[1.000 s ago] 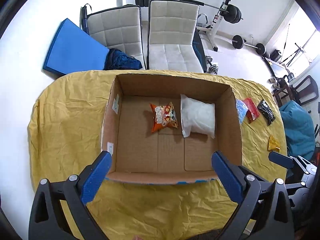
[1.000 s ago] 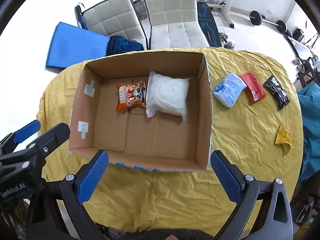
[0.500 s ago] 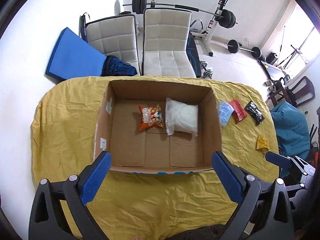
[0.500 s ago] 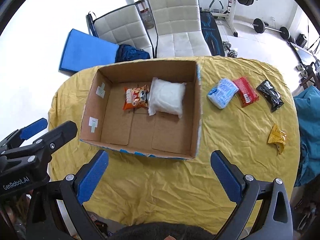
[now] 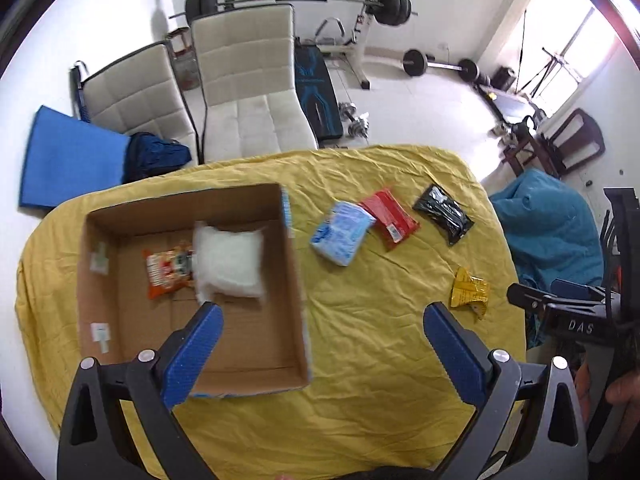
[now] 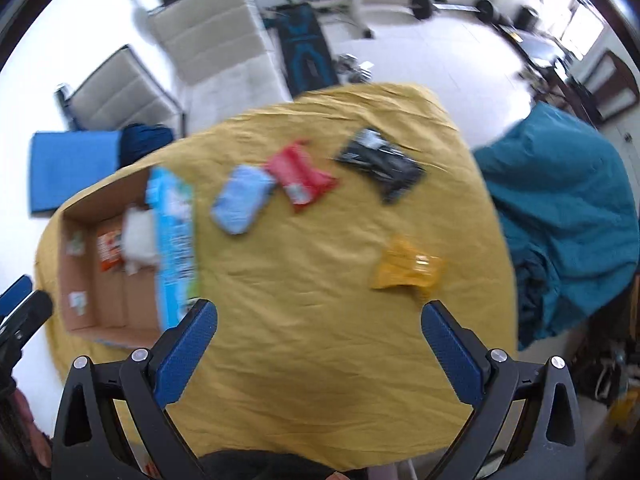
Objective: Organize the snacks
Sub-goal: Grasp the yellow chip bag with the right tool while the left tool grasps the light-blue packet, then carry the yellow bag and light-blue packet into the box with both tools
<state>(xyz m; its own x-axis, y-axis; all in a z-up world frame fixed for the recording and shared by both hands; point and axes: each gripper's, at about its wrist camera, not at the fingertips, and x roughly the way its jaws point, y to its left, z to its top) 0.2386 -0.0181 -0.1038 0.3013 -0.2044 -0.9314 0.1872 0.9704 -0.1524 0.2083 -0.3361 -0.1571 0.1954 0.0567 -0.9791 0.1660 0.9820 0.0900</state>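
Snack sorting partly done, both grippers empty

Two packets lie in the box (image 5: 192, 272) at left; four snacks (image 5: 344, 234) wait on the yellow cloth (image 5: 360, 340), upper right. Left gripper (image 5: 320, 344) and right gripper (image 6: 318, 344) spread wide.

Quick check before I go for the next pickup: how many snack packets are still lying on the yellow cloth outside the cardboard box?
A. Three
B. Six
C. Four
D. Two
C: the light blue packet, red packet, black packet and yellow packet lie on the yellow cloth; only the orange packet and white packet are in the cardboard box.
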